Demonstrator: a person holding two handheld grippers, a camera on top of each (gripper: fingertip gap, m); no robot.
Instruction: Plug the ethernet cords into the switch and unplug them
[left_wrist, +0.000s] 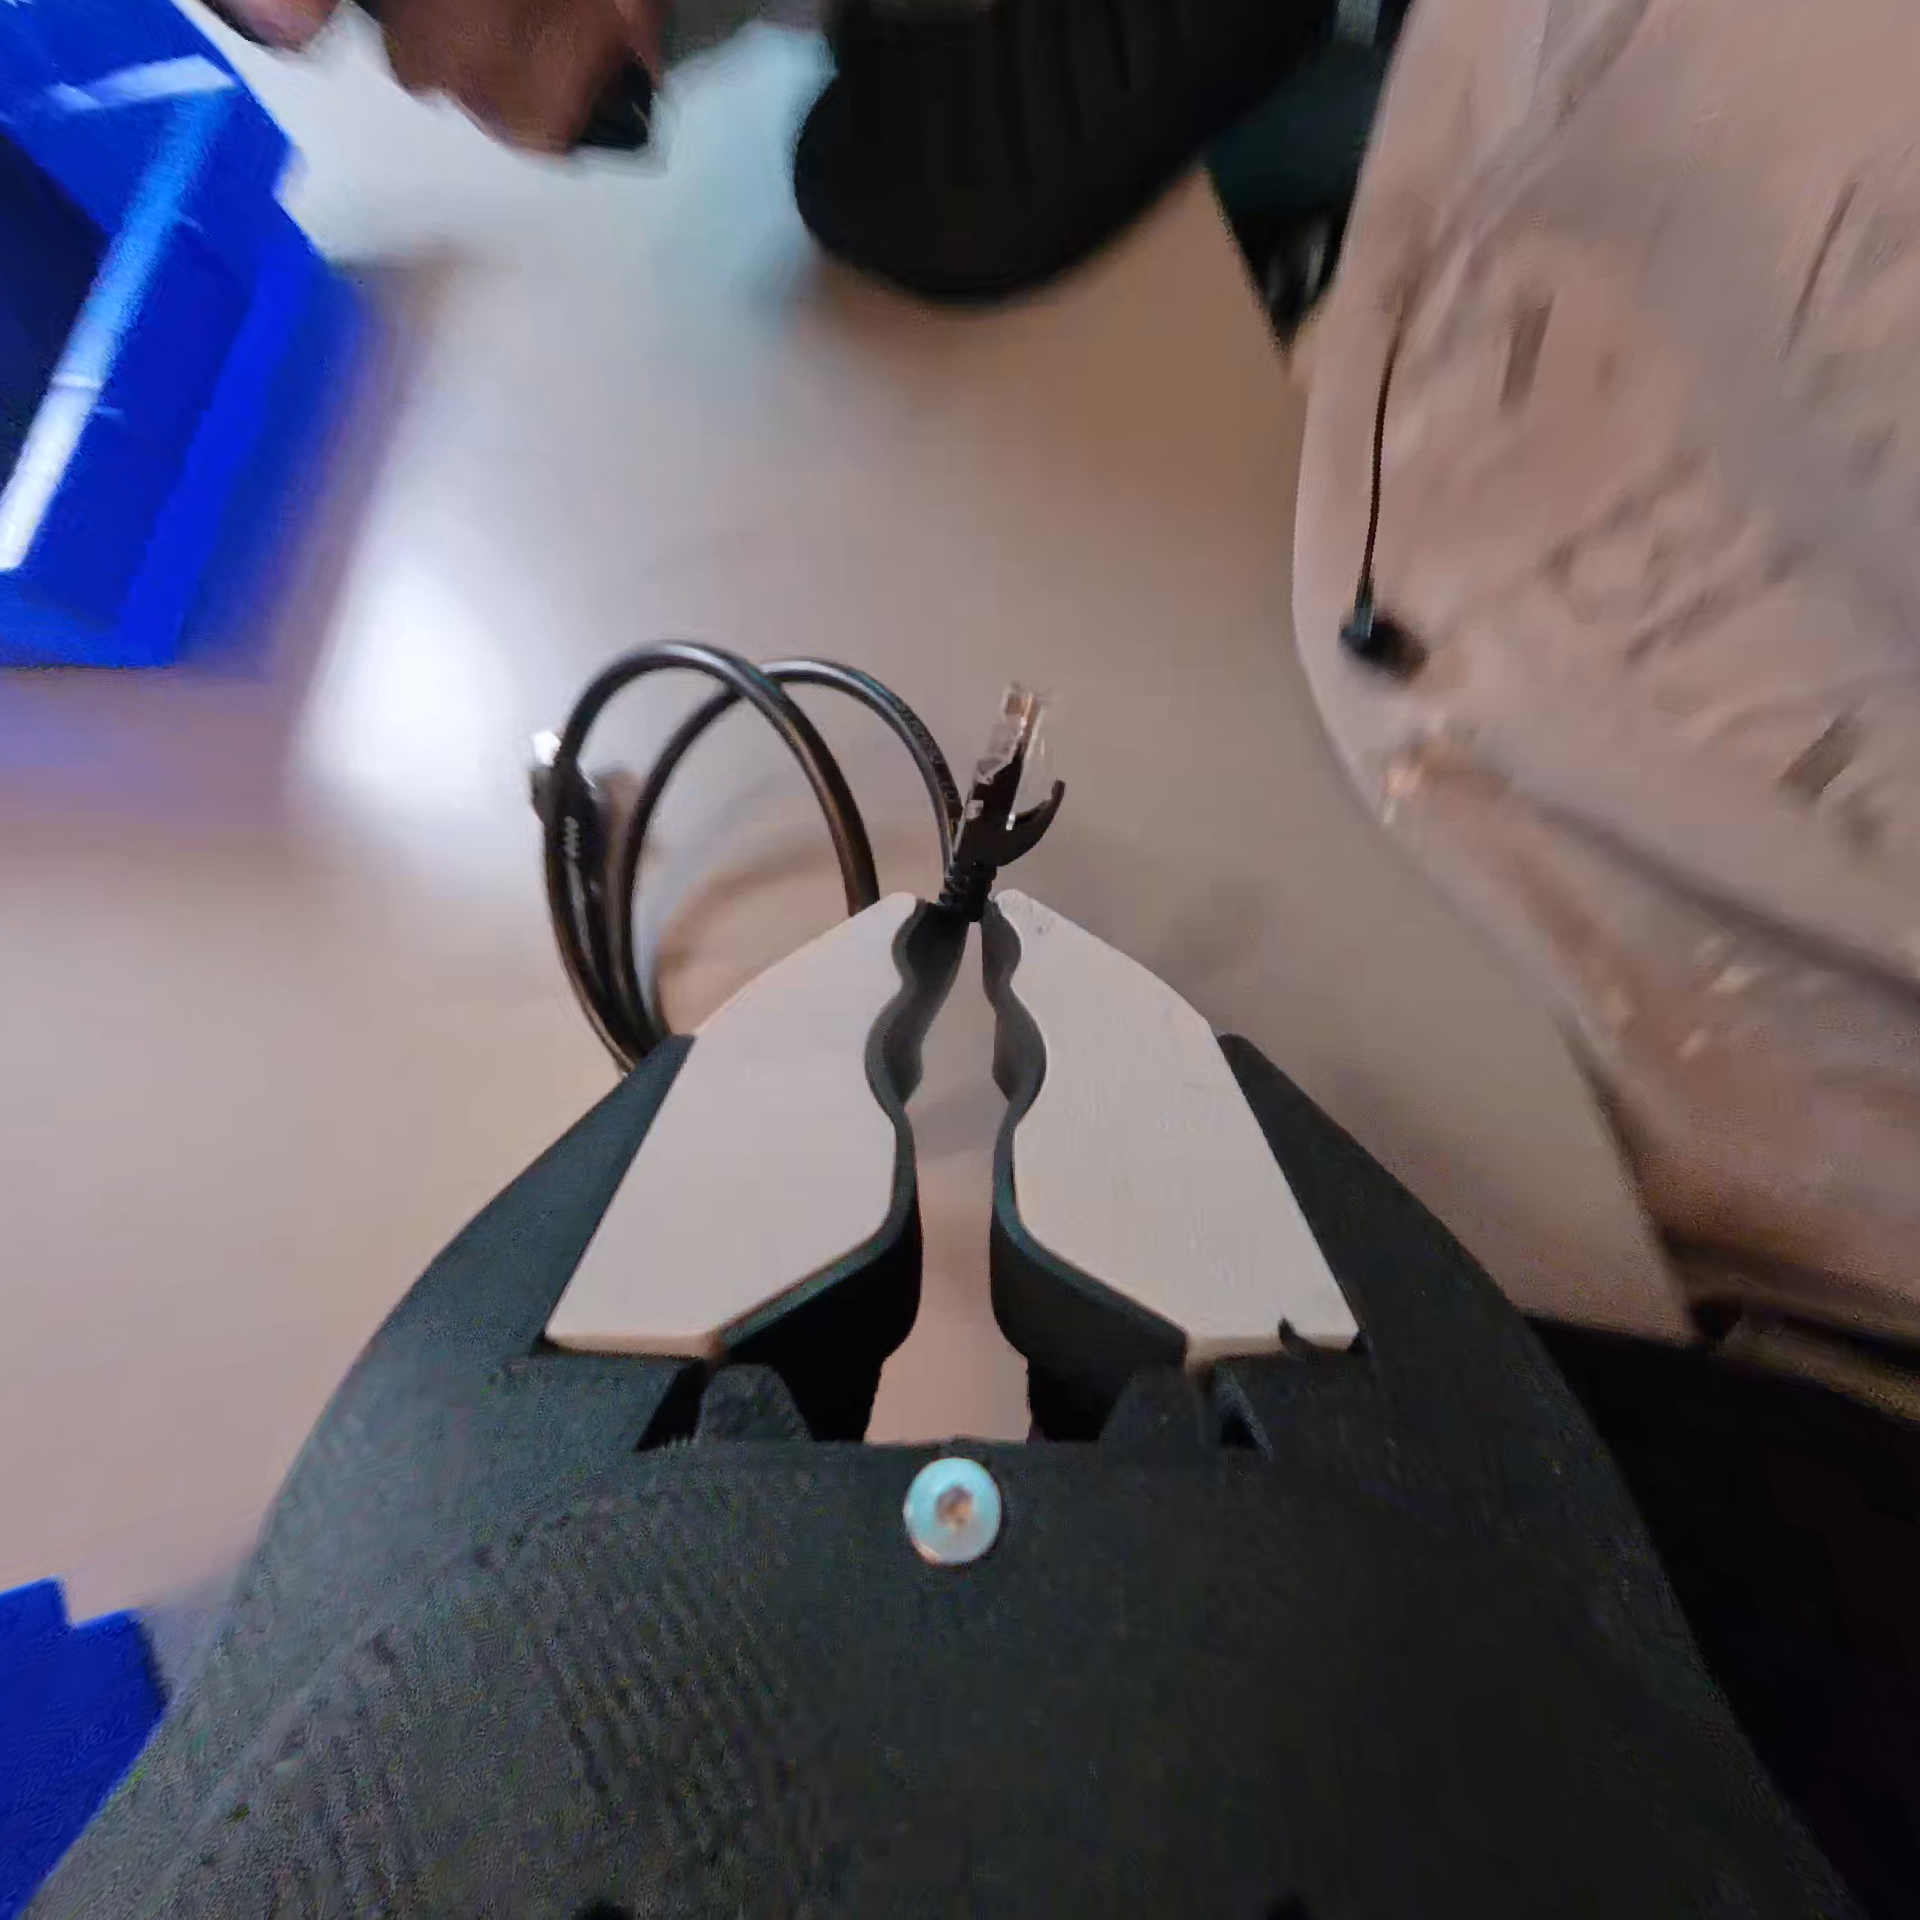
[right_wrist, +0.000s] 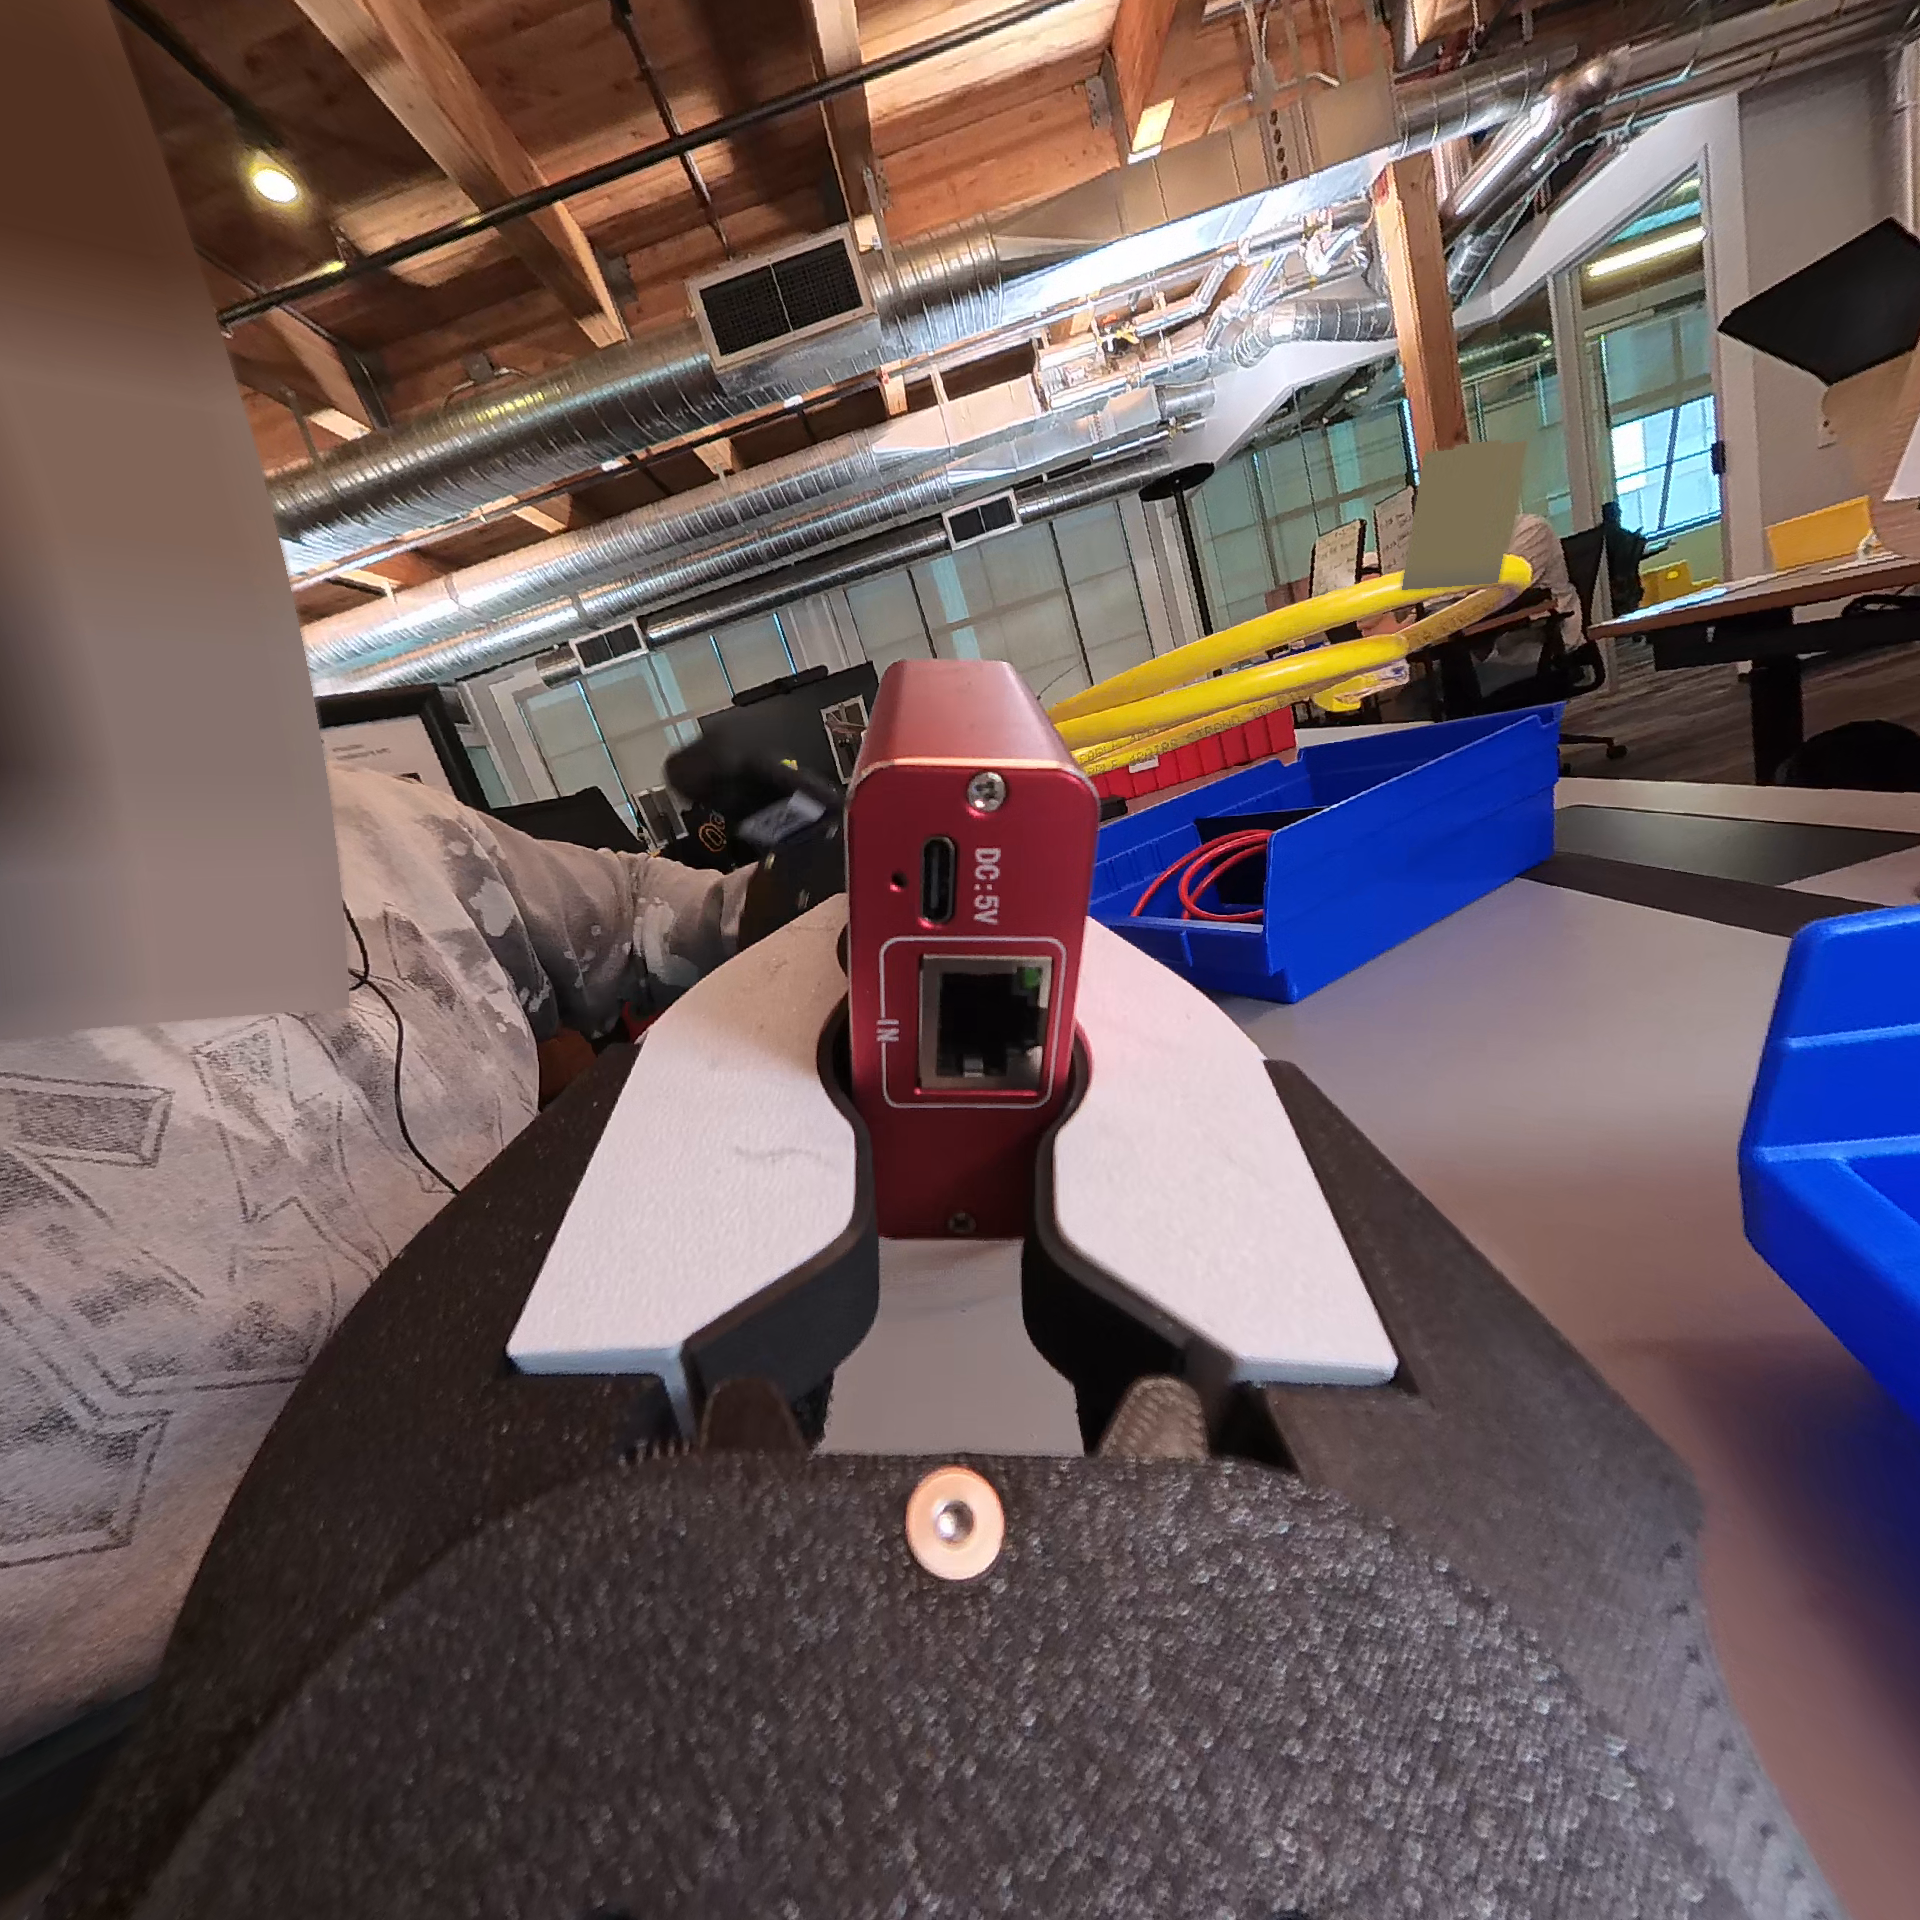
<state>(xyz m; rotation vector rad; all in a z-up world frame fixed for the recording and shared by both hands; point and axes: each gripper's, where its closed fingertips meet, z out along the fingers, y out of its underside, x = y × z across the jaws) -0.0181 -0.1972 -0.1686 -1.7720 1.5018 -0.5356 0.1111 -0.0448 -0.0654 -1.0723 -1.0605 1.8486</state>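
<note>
Above open tabletop (left_wrist: 499, 935), left claw (left_wrist: 961, 909) pinches black cord (left_wrist: 727, 686); right claw (right_wrist: 961, 935) clamps red switch (right_wrist: 971, 935).

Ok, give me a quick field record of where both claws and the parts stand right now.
left claw: shut on black ethernet cord, gripped just behind the plug
plug: clear, pointing away from the claw, not inserted
right claw: shut on red switch, held on end
ethernet port: facing the camera, empty
yellow cords: looped behind the switch
blue bin: on the table, red wire inside
</note>
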